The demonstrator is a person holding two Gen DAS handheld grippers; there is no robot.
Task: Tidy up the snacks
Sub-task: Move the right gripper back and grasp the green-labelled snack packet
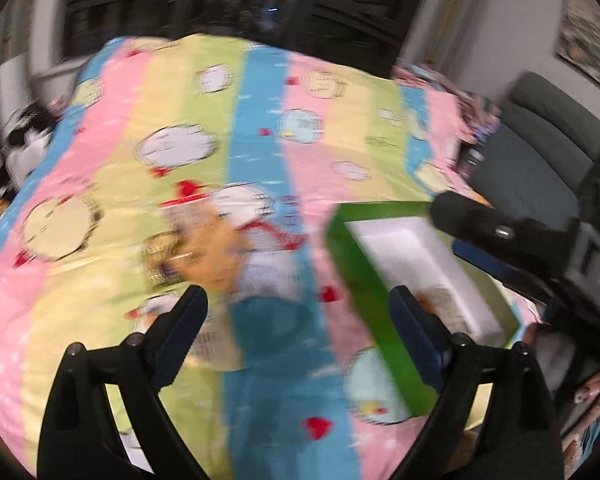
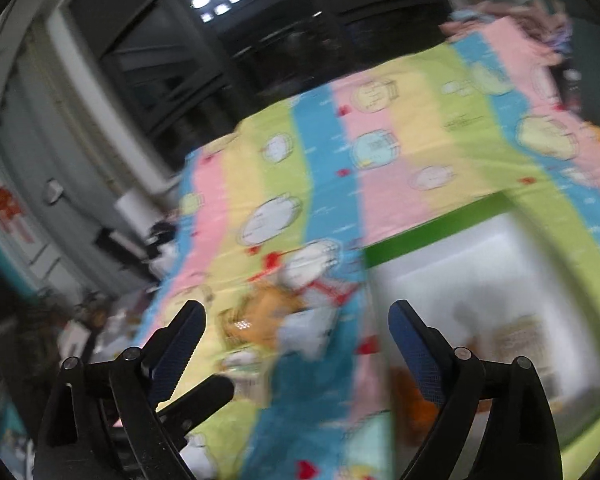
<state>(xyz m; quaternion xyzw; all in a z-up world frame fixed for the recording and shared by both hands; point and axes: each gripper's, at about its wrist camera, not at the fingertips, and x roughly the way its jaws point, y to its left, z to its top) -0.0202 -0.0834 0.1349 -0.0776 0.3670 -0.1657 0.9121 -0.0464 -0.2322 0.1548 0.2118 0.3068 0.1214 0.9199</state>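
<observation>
Both views are blurred by motion. Several snack packets [image 1: 216, 248], orange, white and blue, lie in a heap on the striped pastel cloth [image 1: 112, 128]. A green box [image 1: 364, 280] with a white inside stands to their right and holds at least one packet [image 1: 440, 300]. My left gripper [image 1: 298, 304] is open and empty, just short of the heap. My right gripper [image 2: 296, 320] is open and empty, over the gap between the heap [image 2: 272, 312] and the box [image 2: 440, 232]. The other gripper's finger [image 1: 472, 216] reaches in over the box's far right corner.
The cloth [image 2: 380, 192] covers a table that ends at dark windows [image 1: 260, 4] behind. A grey chair [image 1: 548, 136] stands to the right. Cluttered things [image 2: 100, 320] lie off the table's left edge.
</observation>
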